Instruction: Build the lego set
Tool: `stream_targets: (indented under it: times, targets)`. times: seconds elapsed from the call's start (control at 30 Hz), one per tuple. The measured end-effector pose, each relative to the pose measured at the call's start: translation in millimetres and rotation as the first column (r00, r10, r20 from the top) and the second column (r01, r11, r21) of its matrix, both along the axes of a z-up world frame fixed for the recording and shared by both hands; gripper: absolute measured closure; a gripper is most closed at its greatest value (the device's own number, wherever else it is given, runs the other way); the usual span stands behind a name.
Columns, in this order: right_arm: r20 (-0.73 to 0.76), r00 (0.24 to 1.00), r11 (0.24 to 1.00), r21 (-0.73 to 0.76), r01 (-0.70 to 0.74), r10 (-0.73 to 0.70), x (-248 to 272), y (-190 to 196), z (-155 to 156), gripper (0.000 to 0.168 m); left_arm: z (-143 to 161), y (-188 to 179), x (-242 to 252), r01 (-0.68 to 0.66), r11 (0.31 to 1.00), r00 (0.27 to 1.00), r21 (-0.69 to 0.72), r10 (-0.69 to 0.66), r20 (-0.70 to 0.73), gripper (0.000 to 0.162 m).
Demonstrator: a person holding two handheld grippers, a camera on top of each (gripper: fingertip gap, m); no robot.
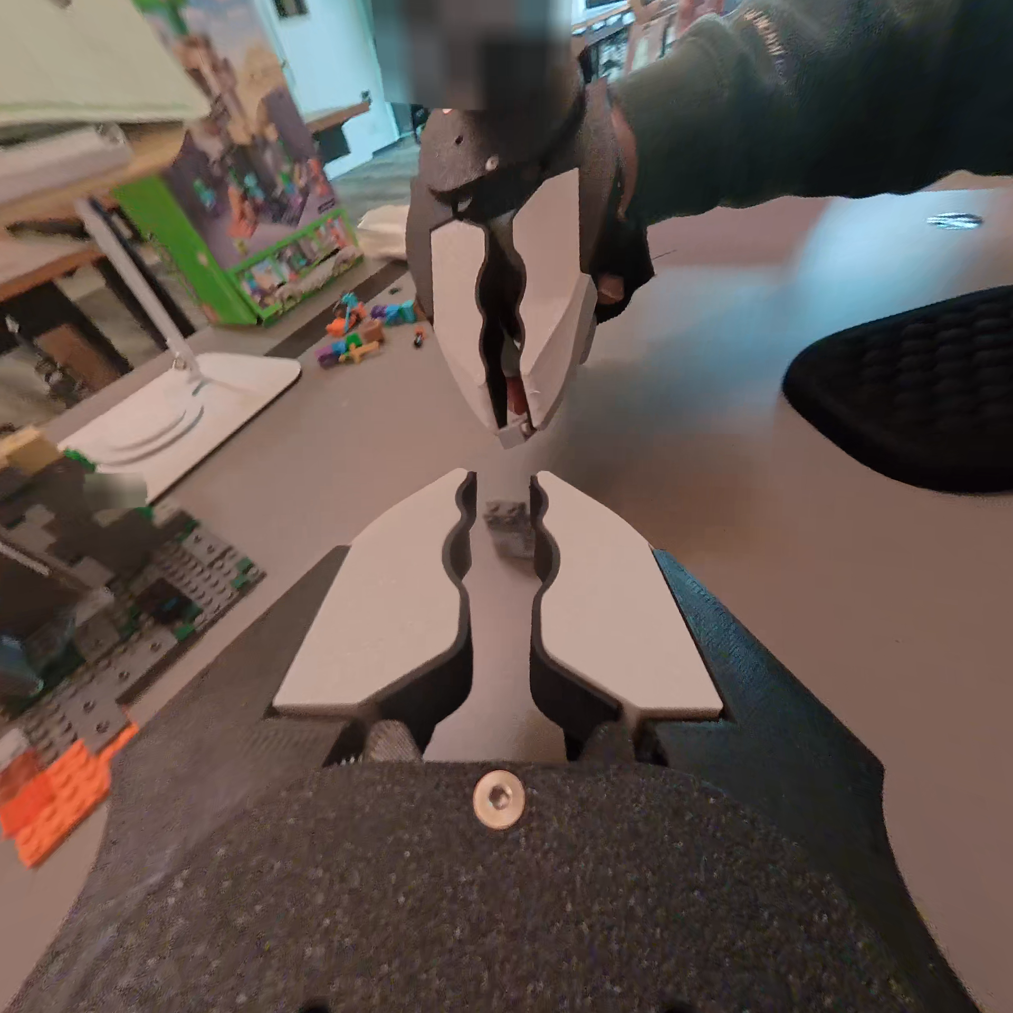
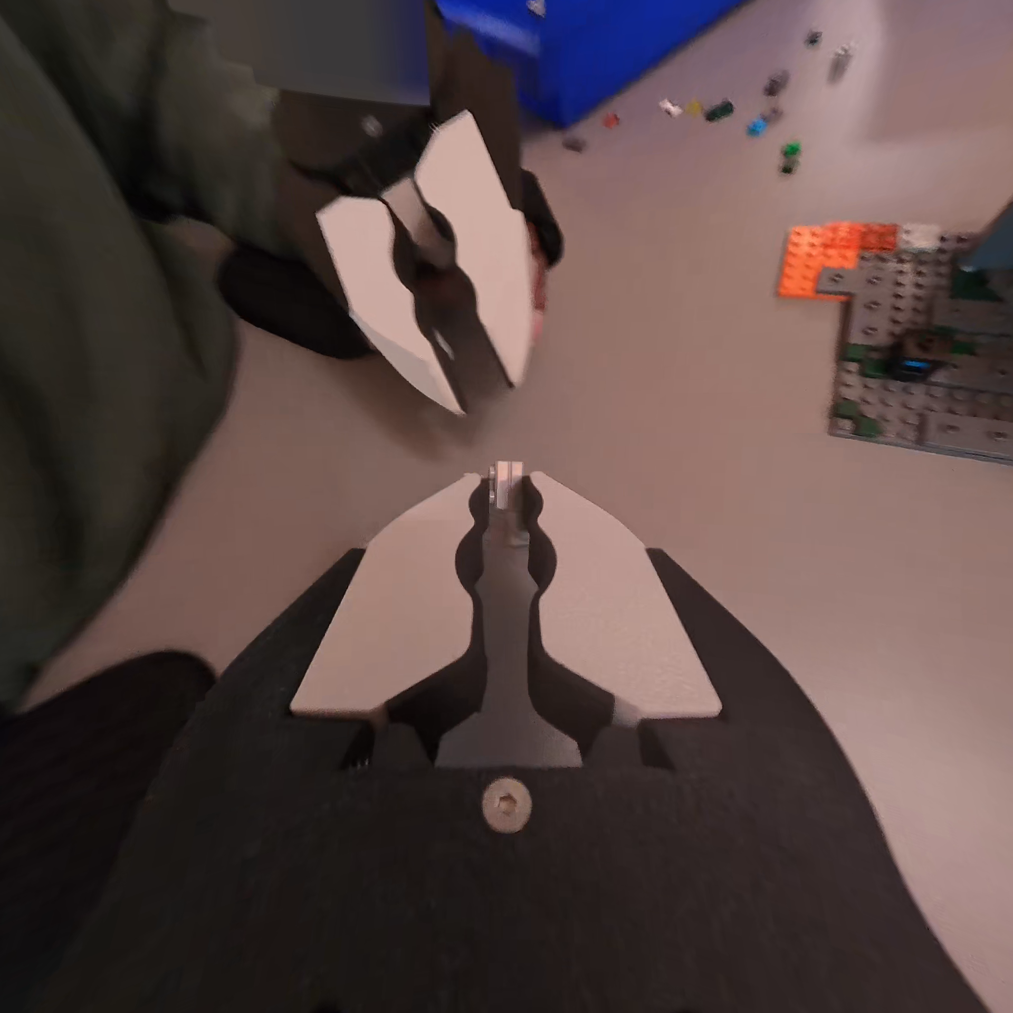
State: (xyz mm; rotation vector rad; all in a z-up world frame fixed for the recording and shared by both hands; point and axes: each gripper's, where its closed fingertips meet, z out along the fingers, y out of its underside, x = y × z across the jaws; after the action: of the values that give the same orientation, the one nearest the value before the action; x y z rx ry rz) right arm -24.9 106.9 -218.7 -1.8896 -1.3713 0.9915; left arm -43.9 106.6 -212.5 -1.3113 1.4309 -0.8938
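Note:
My left gripper (image 1: 503, 479) is open, and a small dark grey Lego piece (image 1: 507, 526) shows blurred between its fingertips, close to the right one. I cannot tell if it touches either finger. My right gripper (image 2: 504, 477) is shut on a small light grey Lego piece (image 2: 507, 493). In the left wrist view the right gripper (image 1: 515, 430) points down at the left one's tips from just beyond, with the light grey piece (image 1: 512, 437) at its tip. The left gripper (image 2: 485, 397) also shows in the right wrist view. The partly built set (image 1: 137, 592) on grey and orange plates sits at the left.
The build also shows at the right (image 2: 904, 356). Loose coloured pieces (image 1: 356, 334) (image 2: 729, 109) lie farther off. A Lego box (image 1: 246, 192), a white lamp base (image 1: 181, 405), a black pad (image 1: 904, 394) and a blue bin (image 2: 575, 55) stand around. A green sleeve (image 2: 82, 274) fills the left. My two grippers' fingertips are within a few centimetres of each other.

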Motion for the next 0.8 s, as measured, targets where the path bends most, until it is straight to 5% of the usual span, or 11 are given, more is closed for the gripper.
stream_targets:
  times: [0.33,0.8]
  targets:
    - [-0.136,0.988,0.991,-0.099,-0.085,0.071,-19.4,-52.3,17.6,0.157,10.4,-50.5,8.5,0.165,0.960,0.984,0.225,-0.175,0.028,0.143]
    - [-0.141,0.990,0.989,-0.151,0.002,-0.023,-19.7,-49.3,18.8,0.156,14.1,-43.4,5.9,0.077,0.916,0.996,0.394,-0.088,0.010,0.153]
